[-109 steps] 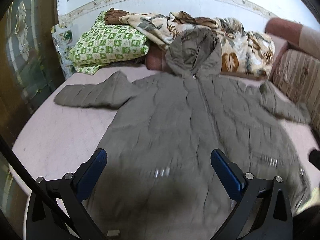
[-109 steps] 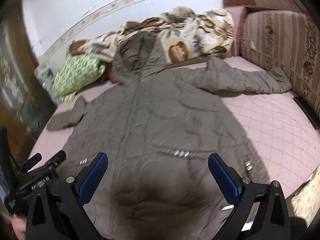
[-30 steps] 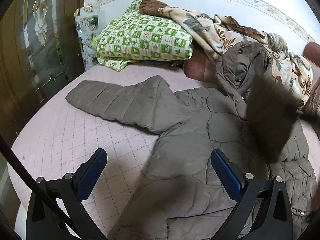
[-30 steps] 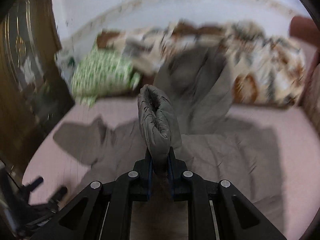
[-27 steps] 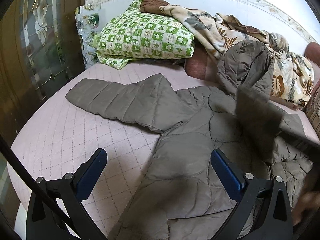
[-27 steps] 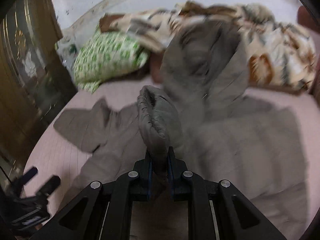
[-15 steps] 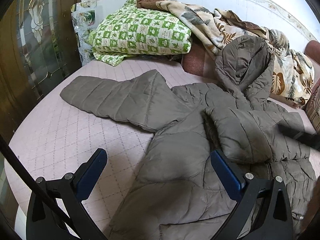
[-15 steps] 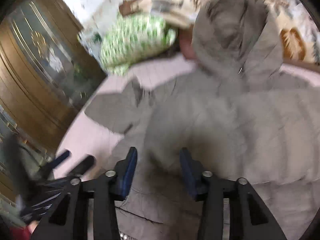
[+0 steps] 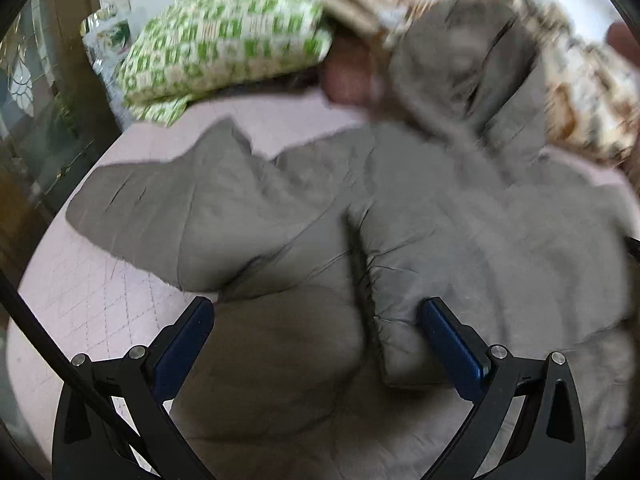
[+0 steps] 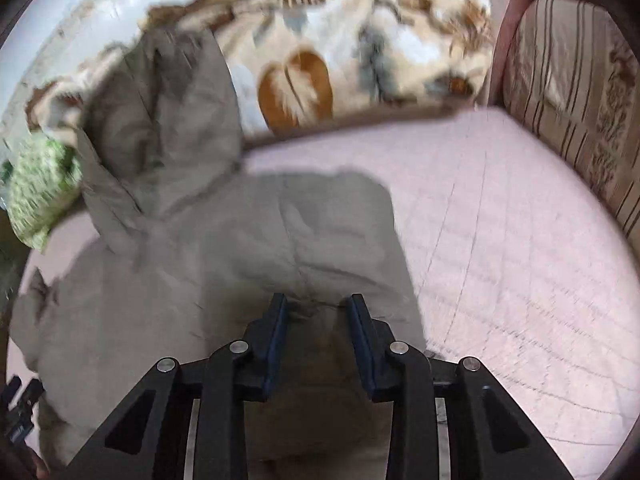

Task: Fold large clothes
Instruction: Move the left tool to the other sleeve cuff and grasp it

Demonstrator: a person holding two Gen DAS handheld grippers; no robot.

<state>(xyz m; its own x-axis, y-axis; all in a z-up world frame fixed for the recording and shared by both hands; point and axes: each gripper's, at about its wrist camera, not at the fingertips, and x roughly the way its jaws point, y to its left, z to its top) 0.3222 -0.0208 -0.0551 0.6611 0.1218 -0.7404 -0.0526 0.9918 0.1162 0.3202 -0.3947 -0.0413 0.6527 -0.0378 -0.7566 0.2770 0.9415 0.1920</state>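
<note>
A grey-brown quilted hooded jacket lies on the pink bed. Its right sleeve is folded across the chest; the left sleeve still stretches out to the left. The hood rests against the blanket. My left gripper is wide open, low over the jacket's body beside the folded cuff. In the right wrist view the jacket lies under my right gripper, which is partly open and empty, close above the folded right side. Both views are blurred.
A green checked pillow and a leaf-print blanket lie at the head of the bed. A striped sofa arm borders the right side. A wooden door stands at left. Bare pink bedspread lies right of the jacket.
My right gripper carried the right sleeve across the jacket, let it go and opened, then swung back to the right. My left gripper moved in closer over the jacket.
</note>
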